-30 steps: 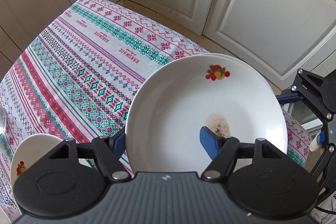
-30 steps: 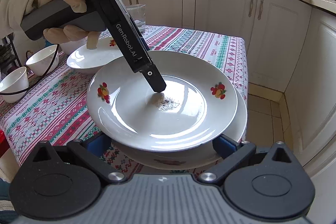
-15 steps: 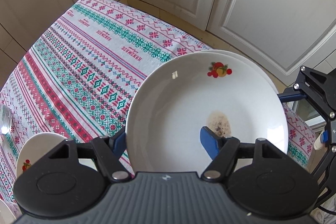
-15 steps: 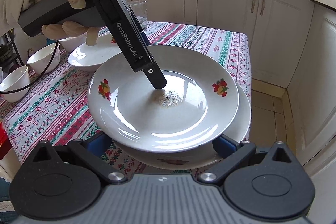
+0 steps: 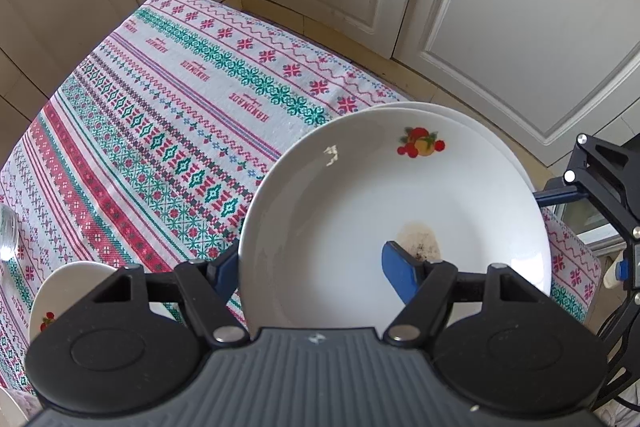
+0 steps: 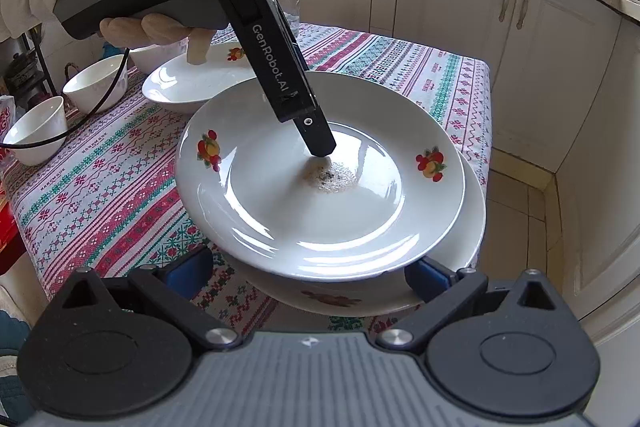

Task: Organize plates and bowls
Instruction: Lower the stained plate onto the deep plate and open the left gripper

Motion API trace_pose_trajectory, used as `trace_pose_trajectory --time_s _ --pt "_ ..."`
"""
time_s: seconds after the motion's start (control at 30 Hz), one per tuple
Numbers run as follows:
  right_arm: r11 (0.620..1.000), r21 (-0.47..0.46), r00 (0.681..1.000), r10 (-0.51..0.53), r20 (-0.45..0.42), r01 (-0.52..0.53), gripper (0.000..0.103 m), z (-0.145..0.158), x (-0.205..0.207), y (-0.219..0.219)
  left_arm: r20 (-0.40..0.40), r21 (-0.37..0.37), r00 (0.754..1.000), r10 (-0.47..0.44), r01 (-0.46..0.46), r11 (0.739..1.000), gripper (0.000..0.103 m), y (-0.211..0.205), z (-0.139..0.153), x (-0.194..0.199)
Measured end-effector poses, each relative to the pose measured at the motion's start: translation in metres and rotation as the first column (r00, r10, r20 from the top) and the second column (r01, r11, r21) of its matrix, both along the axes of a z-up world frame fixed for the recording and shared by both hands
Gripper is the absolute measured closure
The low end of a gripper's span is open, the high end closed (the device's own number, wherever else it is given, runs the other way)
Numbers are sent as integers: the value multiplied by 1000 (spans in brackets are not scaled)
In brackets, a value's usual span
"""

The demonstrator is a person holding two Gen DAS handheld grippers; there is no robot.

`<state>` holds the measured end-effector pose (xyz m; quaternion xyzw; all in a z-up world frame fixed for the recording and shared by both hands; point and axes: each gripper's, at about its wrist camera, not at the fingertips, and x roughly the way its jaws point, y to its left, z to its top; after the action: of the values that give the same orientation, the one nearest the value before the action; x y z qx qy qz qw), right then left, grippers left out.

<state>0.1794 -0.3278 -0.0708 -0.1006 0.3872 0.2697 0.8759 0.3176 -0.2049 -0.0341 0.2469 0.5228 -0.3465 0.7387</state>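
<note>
Left gripper (image 5: 310, 267) clamps the white fruit-print plate (image 6: 320, 171) over another plate; right gripper (image 6: 306, 273) open, empty. Bowls w/ 3rd plate unsorted.

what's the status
Left gripper shut on top plate, over lower plate. Right gripper open at lower plate's near rim. Food stain in top plate.

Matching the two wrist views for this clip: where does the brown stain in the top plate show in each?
Left wrist: brown stain lies lower right of centre, just above the left gripper's right blue finger.
Right wrist: stain sits mid-frame in the top plate's well, at the left gripper's fingertip.
Shared landmark: the patterned tablecloth.
</note>
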Motion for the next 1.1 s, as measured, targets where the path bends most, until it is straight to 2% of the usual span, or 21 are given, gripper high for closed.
trace_pose_trajectory --time_s 0.43,0.5,0.63,0.67,0.77,0.9,1.1 --pt "998 -63 1000 22 14 -21 0 -1 -6 5 18 -11 1000 16 -16 1000 28 3 1 2" --pt "997 -73 999 26 20 -25 0 -1 -7 6 29 -29 999 32 -31 999 28 8 4 2" --pt "997 -72 999 25 22 -23 0 -2 -8 6 3 -85 998 70 -69 994 28 24 11 -1" --pt "997 -73 999 24 23 -22 0 -2 -8 6 2 -87 997 74 -73 994 31 26 12 -3" --pt "997 -72 999 20 27 -18 0 -3 -8 7 -11 -101 996 83 -84 991 49 31 11 -7" --pt "1000 -16 999 -1 35 1 0 -2 -9 0 2 -117 995 98 -97 988 55 35 11 -8" --pt "992 120 998 -46 33 42 0 1 -10 -17 3 -115 996 85 -84 990 55 31 8 -7"
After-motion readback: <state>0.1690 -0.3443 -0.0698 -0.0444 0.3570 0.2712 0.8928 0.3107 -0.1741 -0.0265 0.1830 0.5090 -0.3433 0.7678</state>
